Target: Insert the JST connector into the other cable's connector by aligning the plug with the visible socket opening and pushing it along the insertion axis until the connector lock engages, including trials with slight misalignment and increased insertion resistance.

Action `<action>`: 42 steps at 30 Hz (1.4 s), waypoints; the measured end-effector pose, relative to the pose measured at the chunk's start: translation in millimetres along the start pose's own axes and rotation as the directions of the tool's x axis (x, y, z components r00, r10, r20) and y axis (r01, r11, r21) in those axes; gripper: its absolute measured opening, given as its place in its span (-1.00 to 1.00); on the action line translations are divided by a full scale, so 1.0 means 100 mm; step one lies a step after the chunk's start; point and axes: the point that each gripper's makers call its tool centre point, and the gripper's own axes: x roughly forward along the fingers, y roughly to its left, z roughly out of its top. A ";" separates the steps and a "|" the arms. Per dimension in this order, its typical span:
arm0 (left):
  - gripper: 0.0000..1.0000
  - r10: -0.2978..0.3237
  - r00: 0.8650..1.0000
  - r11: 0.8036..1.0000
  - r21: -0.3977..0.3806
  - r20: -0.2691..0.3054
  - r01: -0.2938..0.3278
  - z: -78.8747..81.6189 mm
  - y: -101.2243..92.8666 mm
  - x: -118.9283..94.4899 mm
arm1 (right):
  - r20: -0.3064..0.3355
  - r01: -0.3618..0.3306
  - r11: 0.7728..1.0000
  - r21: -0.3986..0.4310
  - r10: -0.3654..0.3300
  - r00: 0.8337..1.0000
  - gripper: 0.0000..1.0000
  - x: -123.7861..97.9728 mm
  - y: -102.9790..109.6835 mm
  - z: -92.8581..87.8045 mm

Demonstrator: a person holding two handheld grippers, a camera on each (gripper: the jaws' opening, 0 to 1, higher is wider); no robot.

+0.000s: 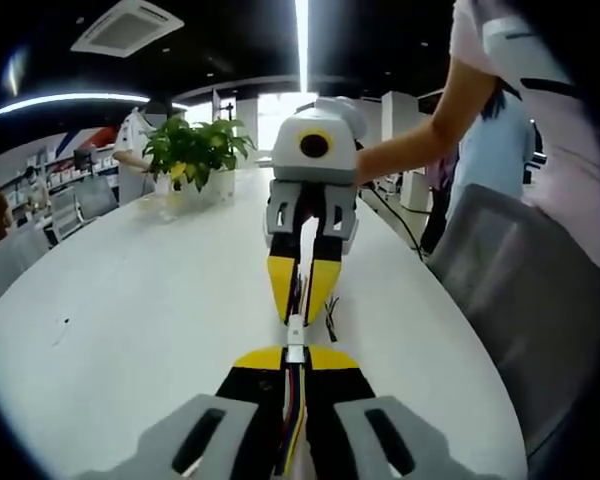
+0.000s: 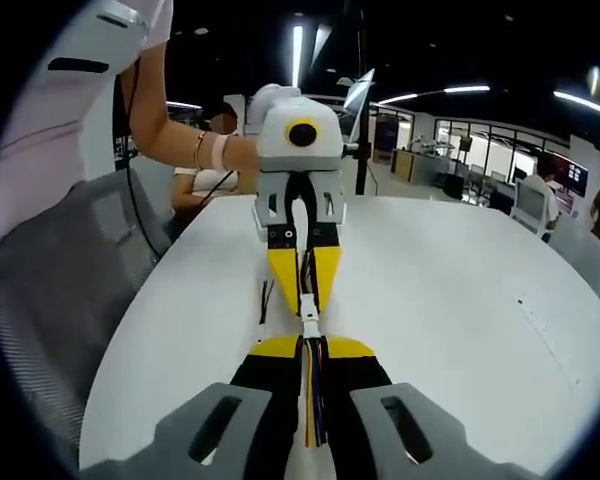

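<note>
Left claw (image 1: 294, 362) pinches its cable with the white connector (image 1: 295, 338) sticking out nose-first, right claw (image 2: 309, 350) pinches the other cable's connector (image 2: 309, 325) head-on, both meeting tip to tip on one straight line above the tabletop (image 1: 130, 300), so push along it.

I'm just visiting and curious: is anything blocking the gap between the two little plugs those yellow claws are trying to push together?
Nothing visible blocks them. In the left gripper view, the left gripper holds its connector tip to tip with the right gripper; the two meet above the white table, with no object between.
</note>
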 end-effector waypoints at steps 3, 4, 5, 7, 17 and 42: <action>-1.00 -0.006 1.000 1.000 -0.002 0.014 0.006 0.03 -0.01 0.01 | 0.015 -0.006 1.000 -0.004 0.006 1.000 -0.94 0.00 0.00 0.03; -1.00 -0.008 1.000 1.000 0.000 0.015 0.008 0.04 -0.01 0.02 | 0.014 -0.006 1.000 -0.005 0.006 1.000 -0.94 0.00 0.00 0.02; -1.00 -0.007 1.000 1.000 0.006 0.017 0.007 0.04 -0.01 0.02 | 0.016 -0.005 1.000 -0.012 0.005 1.000 -0.94 0.00 0.00 0.03; -1.00 -0.011 1.000 1.000 0.004 0.022 0.011 0.05 -0.01 0.02 | 0.020 -0.007 1.000 -0.012 0.007 1.000 -0.94 -0.01 0.00 0.03; -1.00 -0.029 0.997 1.000 -0.008 0.068 0.029 0.13 -0.04 -0.01 | 0.060 -0.023 1.000 0.005 0.023 0.998 -0.96 -0.06 0.02 0.12; -1.00 -0.017 0.999 1.000 -0.016 0.045 0.018 -0.02 0.07 0.06 | 0.064 -0.020 0.999 0.037 0.017 0.998 -0.96 0.03 -0.07 -0.01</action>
